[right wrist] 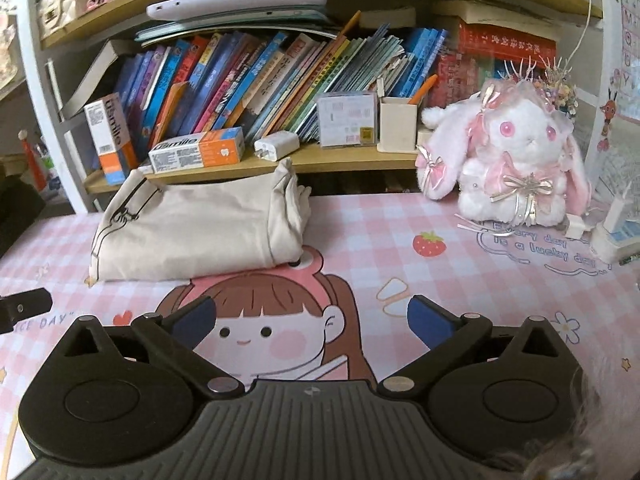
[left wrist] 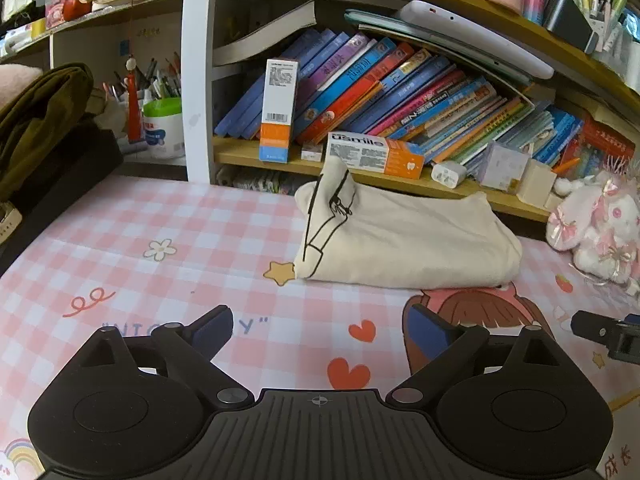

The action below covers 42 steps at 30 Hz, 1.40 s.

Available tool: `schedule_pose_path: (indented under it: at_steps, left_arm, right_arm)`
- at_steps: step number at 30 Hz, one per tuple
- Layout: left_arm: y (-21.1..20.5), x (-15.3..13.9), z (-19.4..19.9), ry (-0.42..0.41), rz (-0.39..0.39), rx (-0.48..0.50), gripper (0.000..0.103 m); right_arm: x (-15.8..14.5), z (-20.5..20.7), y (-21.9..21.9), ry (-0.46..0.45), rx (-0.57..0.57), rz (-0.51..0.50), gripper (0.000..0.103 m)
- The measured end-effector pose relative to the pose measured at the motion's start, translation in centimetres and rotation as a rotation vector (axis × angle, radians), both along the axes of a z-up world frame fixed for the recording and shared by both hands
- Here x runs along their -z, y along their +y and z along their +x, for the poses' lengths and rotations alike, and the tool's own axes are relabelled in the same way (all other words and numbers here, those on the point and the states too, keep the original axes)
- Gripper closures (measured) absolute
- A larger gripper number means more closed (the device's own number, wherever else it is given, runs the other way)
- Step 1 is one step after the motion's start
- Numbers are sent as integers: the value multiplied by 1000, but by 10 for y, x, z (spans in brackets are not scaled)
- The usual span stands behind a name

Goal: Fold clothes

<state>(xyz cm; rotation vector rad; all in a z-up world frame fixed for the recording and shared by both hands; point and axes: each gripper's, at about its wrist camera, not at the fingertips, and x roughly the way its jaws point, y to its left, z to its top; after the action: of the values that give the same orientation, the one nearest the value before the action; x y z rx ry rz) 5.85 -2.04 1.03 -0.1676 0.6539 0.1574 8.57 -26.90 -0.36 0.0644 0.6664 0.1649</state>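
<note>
A cream garment [left wrist: 404, 236] with a black line drawing lies folded into a thick rectangle on the pink checked desk mat [left wrist: 160, 216], close to the shelf. The right wrist view shows the same folded garment [right wrist: 192, 228] at centre left. My left gripper [left wrist: 320, 330] hovers open over the mat, well in front of the garment, nothing between its blue pads. My right gripper [right wrist: 310, 314] is also open and empty, above the cartoon girl print, a short way in front of the garment. The right gripper's tip [left wrist: 604, 334] pokes in at the left view's right edge.
A low wooden shelf [left wrist: 360, 176] behind the garment carries leaning books, toothpaste boxes [left wrist: 376, 154] and a white charger [right wrist: 276, 146]. A pink plush rabbit [right wrist: 508, 160] sits at the mat's right. A dark olive cloth pile [left wrist: 40, 120] and a pen cup [left wrist: 162, 124] stand at left.
</note>
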Motion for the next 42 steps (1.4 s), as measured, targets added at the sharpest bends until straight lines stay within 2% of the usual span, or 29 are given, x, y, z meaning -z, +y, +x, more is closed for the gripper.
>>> schedule_pose_path:
  at_steps: [12,42]
  left_arm:
    - [-24,8,-11,42,44,36,2]
    - [-34,10,-1,69,50,46,2]
  right_arm:
    - [7,-18,8,24,-24,-22,0]
    - [11,-13,12,44,-42,-44,0]
